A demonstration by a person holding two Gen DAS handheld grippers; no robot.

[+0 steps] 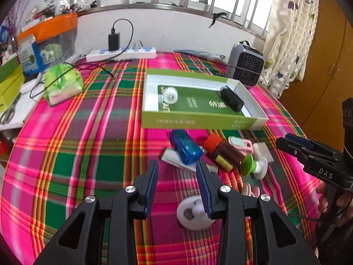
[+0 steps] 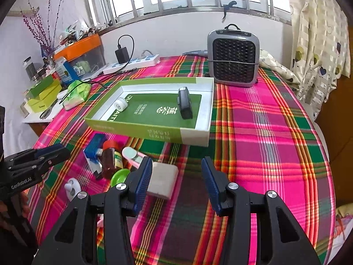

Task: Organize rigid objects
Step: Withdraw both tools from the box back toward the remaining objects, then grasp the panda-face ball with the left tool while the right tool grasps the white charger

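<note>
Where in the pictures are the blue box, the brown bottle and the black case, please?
blue box point(image 1: 187, 149), left wrist view, top face.
brown bottle point(image 2: 108, 157), right wrist view, body.
black case point(image 2: 184, 103), right wrist view, top.

The left tool point(image 1: 177, 172) hangs with its blue-padded fingers point(image 1: 152, 185) spread and nothing between them. The right tool point(image 2: 176, 176) is likewise parted and bare (seen in the left view at 3 o'clock, gripped by a hand point(image 1: 333, 201)).

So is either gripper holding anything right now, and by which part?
Nothing is held. The left gripper and right gripper are both open and empty above the cloth.
</note>
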